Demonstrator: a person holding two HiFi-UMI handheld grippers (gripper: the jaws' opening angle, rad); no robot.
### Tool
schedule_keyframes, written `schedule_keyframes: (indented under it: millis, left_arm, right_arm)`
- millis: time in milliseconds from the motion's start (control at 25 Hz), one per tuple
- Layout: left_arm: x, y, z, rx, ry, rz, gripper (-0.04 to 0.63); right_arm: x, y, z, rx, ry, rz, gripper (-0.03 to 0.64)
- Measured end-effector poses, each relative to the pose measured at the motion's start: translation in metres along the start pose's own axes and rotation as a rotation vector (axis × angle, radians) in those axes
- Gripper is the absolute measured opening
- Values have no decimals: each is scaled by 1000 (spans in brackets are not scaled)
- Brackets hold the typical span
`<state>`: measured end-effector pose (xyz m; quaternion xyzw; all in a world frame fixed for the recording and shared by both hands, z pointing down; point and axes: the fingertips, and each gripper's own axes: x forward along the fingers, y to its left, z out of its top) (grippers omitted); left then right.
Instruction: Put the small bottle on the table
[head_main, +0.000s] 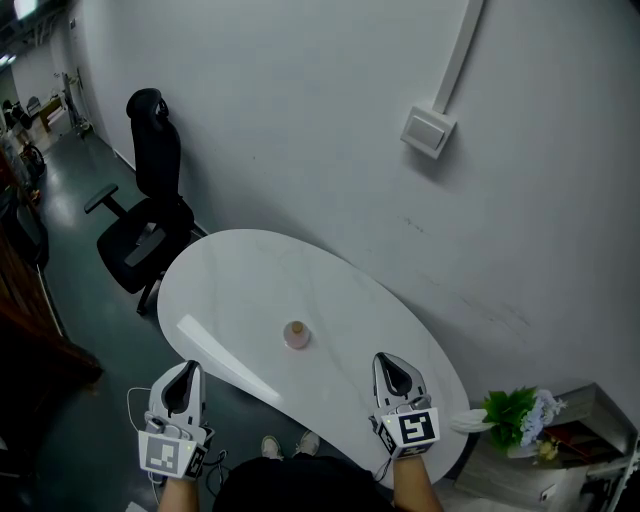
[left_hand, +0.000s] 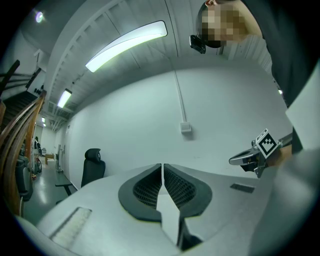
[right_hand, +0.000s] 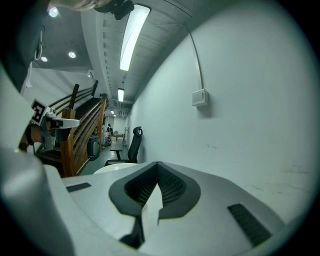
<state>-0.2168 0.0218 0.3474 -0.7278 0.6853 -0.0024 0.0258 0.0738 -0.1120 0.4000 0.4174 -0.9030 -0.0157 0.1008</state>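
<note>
The small bottle (head_main: 296, 334) stands upright near the middle of the white oval table (head_main: 230, 280), at the centre of the head view. The left gripper (head_main: 186, 372) sits at the lower left, over the table's near edge, its jaws pressed together with nothing between them. The right gripper (head_main: 390, 365) sits at the lower right, its jaws likewise closed on nothing. Both are apart from the bottle. A black office chair (head_main: 150, 215) stands at the upper left, beside the wall.
</note>
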Motion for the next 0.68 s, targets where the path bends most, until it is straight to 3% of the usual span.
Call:
schedule_keyframes:
  millis: [680]
  left_arm:
    - [4,-3,-5,-33,36,12,15]
  right_arm:
    - [0,1,-3,-7,9,15,6]
